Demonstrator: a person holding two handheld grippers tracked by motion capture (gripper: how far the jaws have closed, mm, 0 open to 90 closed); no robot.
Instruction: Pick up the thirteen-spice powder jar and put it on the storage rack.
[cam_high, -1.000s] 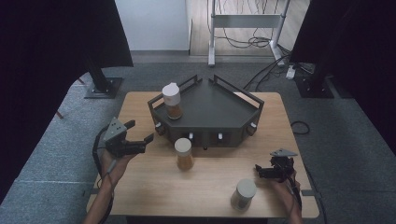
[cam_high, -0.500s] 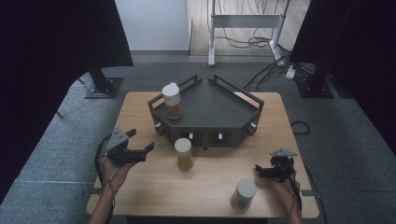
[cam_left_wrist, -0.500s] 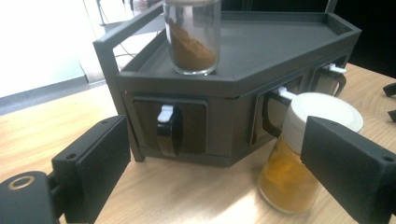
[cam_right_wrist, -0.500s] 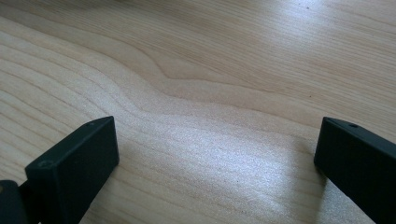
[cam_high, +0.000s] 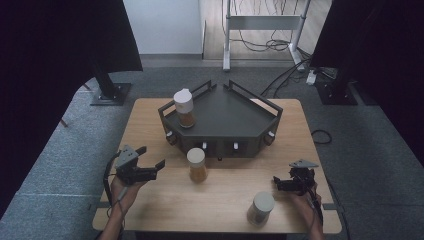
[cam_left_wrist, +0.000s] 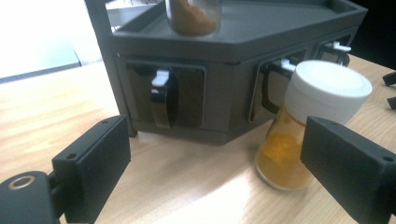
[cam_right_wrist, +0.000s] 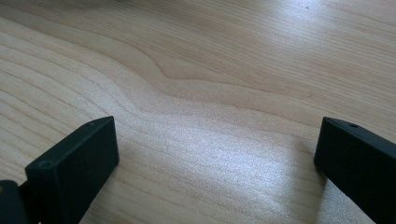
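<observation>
Step in hand, as I judge it: approach to a grasp on the spice jar (cam_high: 196, 164) that stands on the bench (cam_high: 150, 117) near its middle, just in front of the dark rack (cam_high: 225, 112).

Left tool (cam_high: 150, 170): jaws wide apart, nothing between the pads. It sits toward the left edge of the bench, pointing at the jar but apart from it. In the left gripper view the jar (cam_left_wrist: 308, 126) stands upright, white cap on, yellow-orange powder in the lower half; it lies off to the right of the tool's line, partly behind the right-hand jaw, not between the two.

Right tool (cam_high: 280, 184): jaws also spread, holding nothing, low over bare wood near the right front corner. The right gripper view shows bench grain between its jaws. A second jar with a pale cap (cam_high: 261, 208) stands just beside it, near the front edge; contents too dim to tell.

A third jar (cam_high: 184, 107), brown powder, stands on the rack's top at its left end.

Next move, judged: swing or shift the left tool until the middle jar is centred between the jaws, advance level, close below the cap. Risk: the near jaw clips the jar and tips it.
</observation>
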